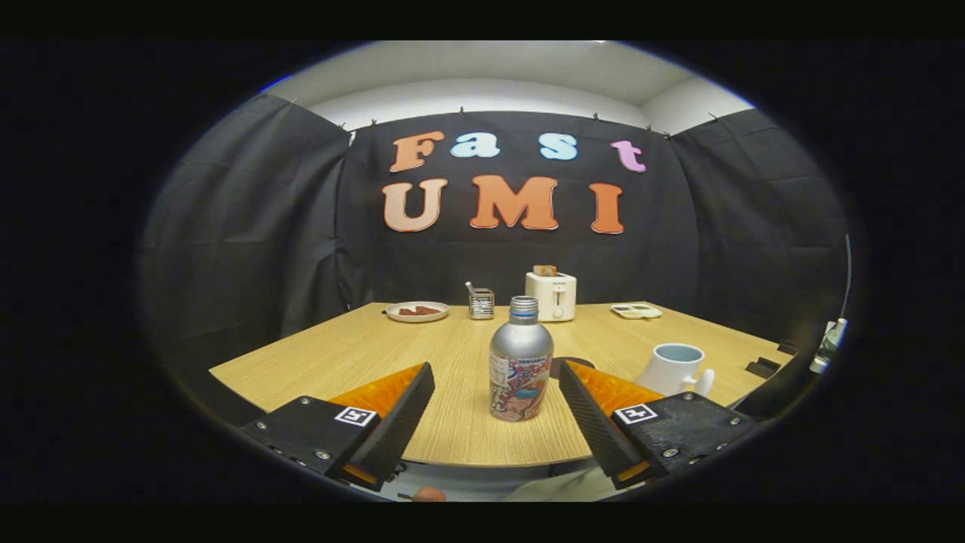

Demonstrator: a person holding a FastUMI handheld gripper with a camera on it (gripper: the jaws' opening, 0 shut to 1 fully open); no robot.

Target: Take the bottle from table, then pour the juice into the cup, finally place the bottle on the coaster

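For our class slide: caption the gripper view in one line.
Open gripper lines up on the upright bottle just ahead; cup waits nearby.

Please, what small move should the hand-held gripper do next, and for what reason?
Probably ease the hand-held gripper forward a little, then close. Its fingers stand open on either side of the bottle, with a gap on each side. The bottle stands upright on the table, its cap on, seemingly just ahead of the fingertips, so nothing is gripped yet. The cup waits beyond the right finger.
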